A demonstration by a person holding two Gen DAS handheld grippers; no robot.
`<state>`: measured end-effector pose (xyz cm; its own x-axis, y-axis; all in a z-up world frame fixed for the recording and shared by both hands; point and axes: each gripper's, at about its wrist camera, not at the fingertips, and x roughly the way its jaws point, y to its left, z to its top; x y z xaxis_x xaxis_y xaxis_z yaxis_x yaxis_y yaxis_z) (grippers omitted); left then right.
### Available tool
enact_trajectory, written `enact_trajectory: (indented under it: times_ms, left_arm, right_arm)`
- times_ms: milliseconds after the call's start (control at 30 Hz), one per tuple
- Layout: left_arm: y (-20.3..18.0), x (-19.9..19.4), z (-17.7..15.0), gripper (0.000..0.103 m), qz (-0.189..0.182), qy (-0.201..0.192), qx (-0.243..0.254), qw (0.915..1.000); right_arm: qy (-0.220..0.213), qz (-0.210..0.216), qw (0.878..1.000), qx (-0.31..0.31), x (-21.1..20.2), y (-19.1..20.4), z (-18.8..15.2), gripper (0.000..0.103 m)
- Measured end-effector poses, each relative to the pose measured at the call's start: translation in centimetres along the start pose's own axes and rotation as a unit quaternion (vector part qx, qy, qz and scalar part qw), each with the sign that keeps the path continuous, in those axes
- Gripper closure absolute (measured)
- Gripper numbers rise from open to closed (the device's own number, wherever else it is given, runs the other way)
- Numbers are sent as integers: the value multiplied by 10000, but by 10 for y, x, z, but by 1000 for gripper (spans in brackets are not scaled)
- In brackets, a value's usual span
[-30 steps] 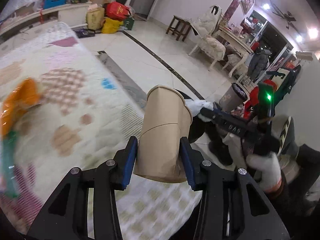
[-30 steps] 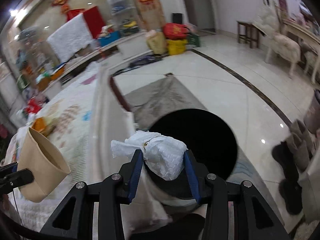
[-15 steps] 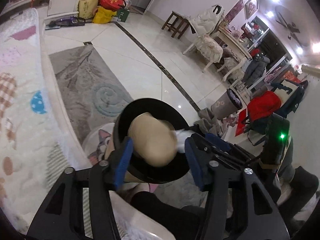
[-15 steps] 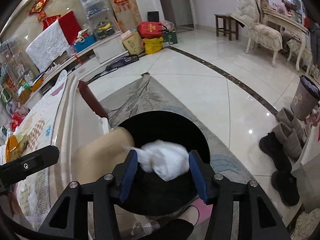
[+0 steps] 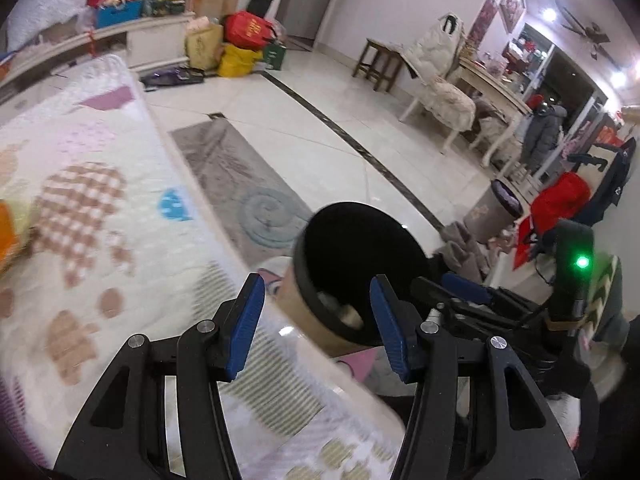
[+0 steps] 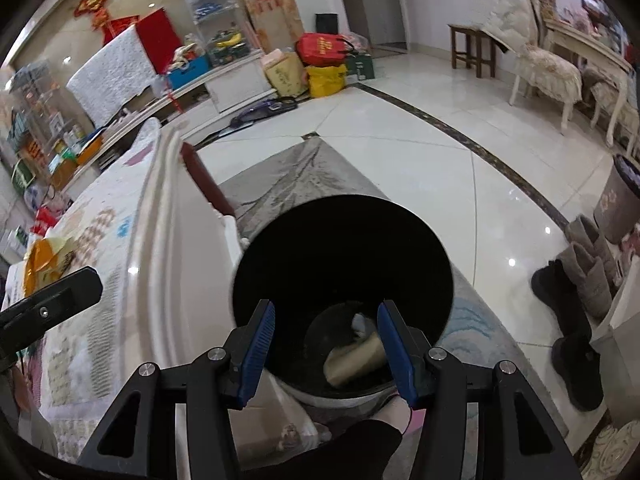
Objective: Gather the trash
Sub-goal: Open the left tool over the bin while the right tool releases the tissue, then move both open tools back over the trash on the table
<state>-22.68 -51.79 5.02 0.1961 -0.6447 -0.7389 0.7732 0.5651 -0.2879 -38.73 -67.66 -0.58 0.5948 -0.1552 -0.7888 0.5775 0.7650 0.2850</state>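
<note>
Cup (image 6: 356, 354) now dropped into bin (image 6: 440, 264); both grippers (image 5: 316, 316) (image 6: 326, 338) wide, beside quilt (image 5: 100, 240).

**Blue-padded gripper empty above the bin**

The left gripper (image 5: 316, 320), black-framed with blue ribbed pads, stands spread with nothing between its fingers. Beyond them a round black-lined waste bin with a tan outer wall (image 5: 298, 292) sits on the floor beside a quilted white patterned bedcover (image 5: 100, 248). Pale scraps (image 5: 348, 314) lie deep inside. The right gripper's black body with a green light (image 5: 572, 272) is just right of the bin.
</note>
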Motion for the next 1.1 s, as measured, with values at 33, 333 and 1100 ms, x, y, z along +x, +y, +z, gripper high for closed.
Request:
enact_trajectory:
  times_ms: [33, 333, 1100]
  left_arm:
    - [3, -7, -2, 49, 129, -71, -2, 9999]
    - [35, -43, -26, 49, 923, -311, -137, 9952]
    - [84, -154, -21, 49, 1175, -937, -422, 9877]
  right_arm:
    - [-27, 38, 10000, -45, -4, 6, 0, 51]
    - [-118, 399, 9980, -483, -25, 60, -3, 41]
    - [-175, 1319, 9839, -1190, -43, 184, -10, 35]
